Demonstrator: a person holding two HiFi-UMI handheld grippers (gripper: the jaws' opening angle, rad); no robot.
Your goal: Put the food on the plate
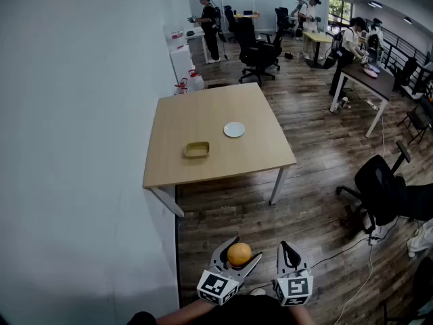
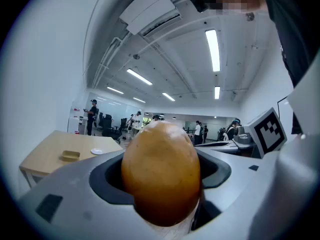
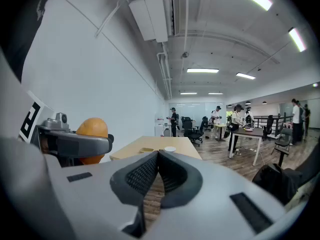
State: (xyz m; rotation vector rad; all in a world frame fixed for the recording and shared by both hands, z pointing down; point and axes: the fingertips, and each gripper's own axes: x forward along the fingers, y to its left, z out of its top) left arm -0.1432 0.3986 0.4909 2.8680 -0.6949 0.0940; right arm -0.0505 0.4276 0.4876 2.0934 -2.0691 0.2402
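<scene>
A round orange-brown piece of food [image 1: 239, 254] sits between the jaws of my left gripper [image 1: 245, 248], which is shut on it low in the head view, above the wooden floor. The same food [image 2: 161, 174] fills the left gripper view, and the food [image 3: 91, 129] shows at the left of the right gripper view. My right gripper [image 1: 285, 246] is beside it, shut and empty; its pads [image 3: 150, 171] meet. A small white plate [image 1: 234, 129] lies on the far wooden table [image 1: 203, 107], well ahead of both grippers.
A shallow yellow tray [image 1: 197, 149] lies on the table near the plate. A white wall [image 1: 74, 147] runs along the left. A black office chair [image 1: 382, 188] stands at the right, cables trail on the floor, and people work at desks in the back.
</scene>
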